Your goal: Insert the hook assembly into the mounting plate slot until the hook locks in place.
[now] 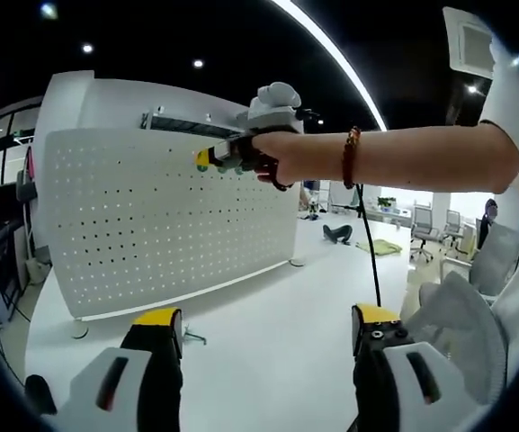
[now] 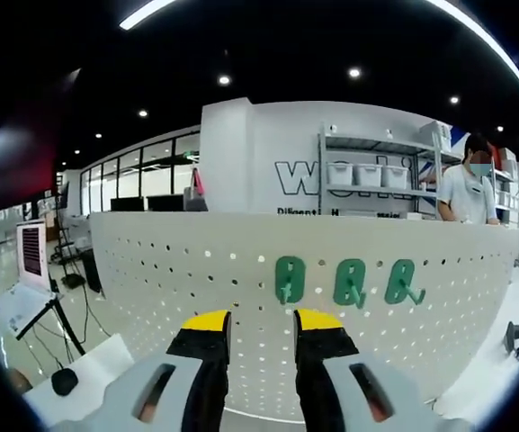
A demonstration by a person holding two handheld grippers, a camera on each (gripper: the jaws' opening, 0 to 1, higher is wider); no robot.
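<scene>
My left gripper point(image 1: 263, 328) hung low over the white table point(image 1: 268, 360), its two yellow-tipped jaws spread wide with nothing between them. Just beside the left jaw a small metal hook point(image 1: 193, 337) lay on the tabletop.

Ahead of it stood the white pegboard point(image 1: 160, 216), upright on the table and dotted with rows of holes. My right arm point(image 1: 403, 157) (a beaded bracelet point(image 1: 353, 157) round the wrist) reached across from the right, and my hand point(image 1: 272, 153) held the right gripper point(image 1: 207, 159) up against the board's top edge. From that angle I could not tell how far its jaws stood apart.

In the right gripper view the same tool point(image 2: 262, 328) pointed straight at the face of the pegboard point(image 2: 196, 270). Its jaws stood fairly close together, a narrow gap between the yellow tips, and I saw nothing held in that gap. Three green hooks point(image 2: 347, 282) hung on the board in a row, up and to the right of the jaws, near each other but apart: the left one point(image 2: 289, 278) just above the right jaw tip, the other two point(image 2: 403, 282) further along.

Behind the board a person point(image 2: 468, 191) stood by a shelf point(image 2: 371, 171) of white bins. A tripod point(image 2: 57, 319) stood off to the left.
</scene>
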